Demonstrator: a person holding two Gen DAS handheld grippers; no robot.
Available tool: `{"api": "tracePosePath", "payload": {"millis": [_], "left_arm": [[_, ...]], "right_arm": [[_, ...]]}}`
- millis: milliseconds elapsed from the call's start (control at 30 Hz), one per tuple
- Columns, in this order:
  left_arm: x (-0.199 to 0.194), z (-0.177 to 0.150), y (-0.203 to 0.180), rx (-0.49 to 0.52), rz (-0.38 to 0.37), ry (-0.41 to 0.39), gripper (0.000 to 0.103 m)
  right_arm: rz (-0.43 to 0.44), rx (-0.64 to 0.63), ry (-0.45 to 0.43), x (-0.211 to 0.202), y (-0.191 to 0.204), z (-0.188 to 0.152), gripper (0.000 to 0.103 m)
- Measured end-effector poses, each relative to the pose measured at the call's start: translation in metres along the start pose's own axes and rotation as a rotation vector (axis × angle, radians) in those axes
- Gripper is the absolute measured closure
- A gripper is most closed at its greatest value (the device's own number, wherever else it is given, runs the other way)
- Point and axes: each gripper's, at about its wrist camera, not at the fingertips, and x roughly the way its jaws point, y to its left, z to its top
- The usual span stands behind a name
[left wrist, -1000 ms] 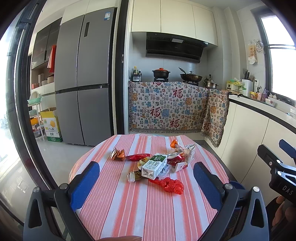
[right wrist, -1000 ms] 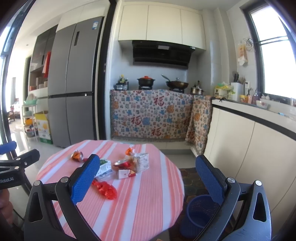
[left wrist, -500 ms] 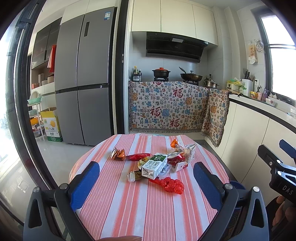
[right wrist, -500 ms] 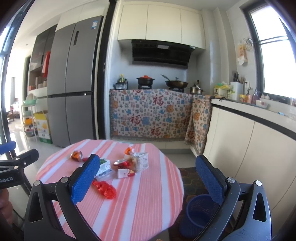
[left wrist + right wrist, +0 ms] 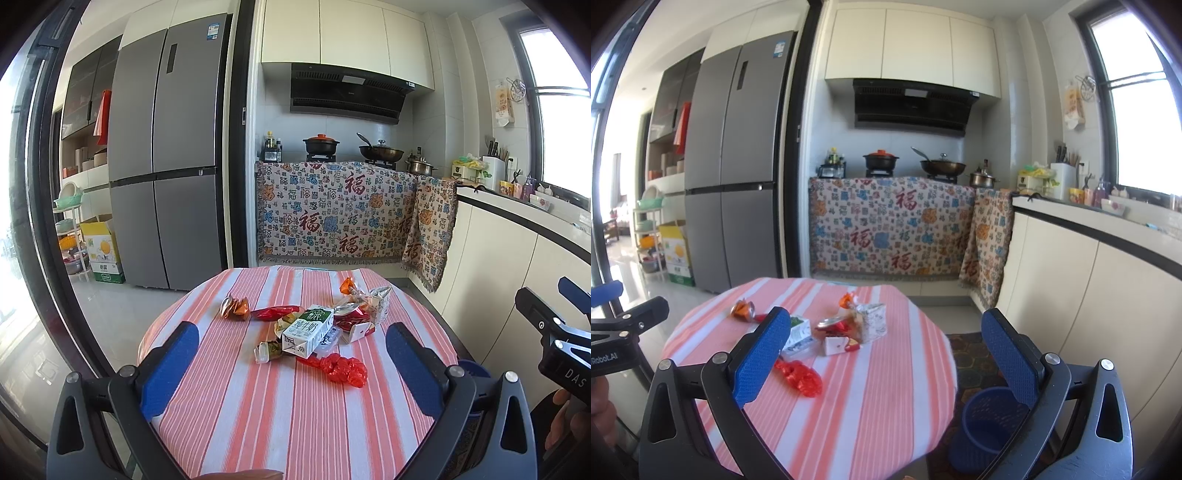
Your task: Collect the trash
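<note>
Trash lies in a heap on the round striped table (image 5: 258,417): a green-and-white milk carton (image 5: 306,331), a crumpled red plastic bag (image 5: 341,368), an orange foil wrapper (image 5: 233,307), a red wrapper (image 5: 275,312) and a clear snack bag (image 5: 373,301). The heap also shows in the right wrist view, with the red bag (image 5: 801,378) nearest. A blue waste basket (image 5: 984,424) stands on the floor right of the table. My left gripper (image 5: 291,369) is open and empty, short of the heap. My right gripper (image 5: 886,363) is open and empty, over the table's right side.
A fridge (image 5: 166,155) stands behind the table on the left. A cloth-draped stove counter (image 5: 332,214) with pots is behind it. White cabinets (image 5: 1089,295) run along the right. A patterned mat (image 5: 975,354) lies under the basket.
The right gripper has drifted slightly; the left view is unchanged. Both grippers stay open and the trash has not moved.
</note>
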Motion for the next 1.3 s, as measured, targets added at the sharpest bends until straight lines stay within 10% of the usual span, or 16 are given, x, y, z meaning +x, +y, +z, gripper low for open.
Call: {"api": "tracePosePath", "payload": {"millis": [1300], "left_arm": [[-0.0003,-0.0013,-0.0019,0.006,-0.003,0.007,0.0]], "right_arm": [[-0.008,0.005,0.005,-0.0016,-0.0038,-0.0087,0.0]]}}
